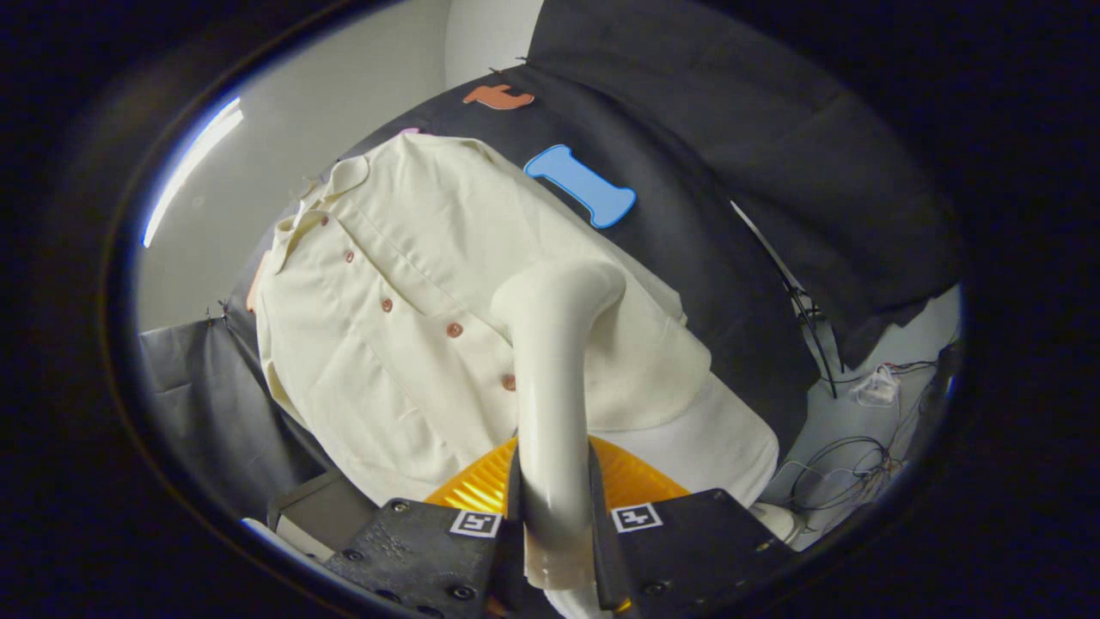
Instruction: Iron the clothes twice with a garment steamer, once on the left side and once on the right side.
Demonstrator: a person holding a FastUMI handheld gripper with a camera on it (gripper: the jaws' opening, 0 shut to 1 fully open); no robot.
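Observation:
A cream short-sleeved shirt [412, 284] with reddish-brown buttons hangs against the black cloth wall, tilted in this view with its collar toward the upper left. My gripper [554, 499] is shut on the white handle of the garment steamer [554, 361], both black fingers pressing its sides. The steamer's bent head rises beyond the fingers and faces the shirt's front, close to the button placket near the lower buttons; whether it touches the cloth I cannot tell. An orange ribbed part [640, 477] of the steamer sits just behind the fingers.
A white board or stand edge [730, 438] shows below the shirt's hem. Loose cables [846, 468] and a clear plastic piece lie on the white floor to the right. A dark box [314, 507] sits beside the left finger.

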